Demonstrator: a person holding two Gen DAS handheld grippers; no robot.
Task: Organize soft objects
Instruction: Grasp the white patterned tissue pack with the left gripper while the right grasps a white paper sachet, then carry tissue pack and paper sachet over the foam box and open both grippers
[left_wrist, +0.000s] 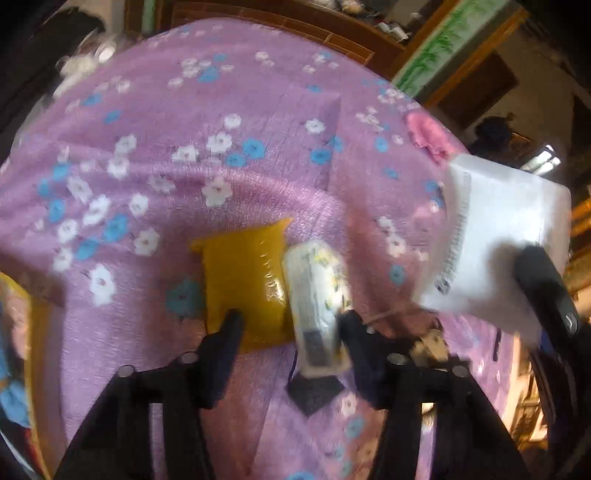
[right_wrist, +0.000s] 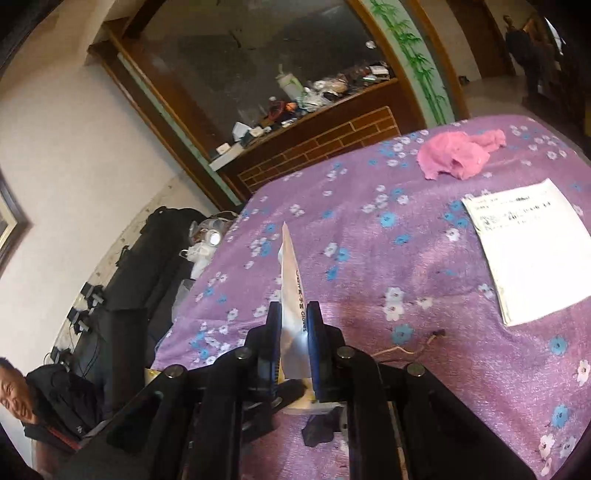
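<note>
Pinching a flat white glove packet (right_wrist: 291, 314) edge-on, the right tongs (right_wrist: 291, 314) hold it lifted off the purple floral surface (right_wrist: 406, 258), probably to carry it toward a group. The left tongs (left_wrist: 291, 321), part spread, straddle a floral-print pack (left_wrist: 317, 295) lying beside a yellow pouch (left_wrist: 240, 280); whether the pads press it I cannot tell.

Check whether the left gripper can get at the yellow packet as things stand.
Probably yes: the open left gripper straddles the uncovered yellow packet, though the floral pack beside it sits between the fingers too.
</note>
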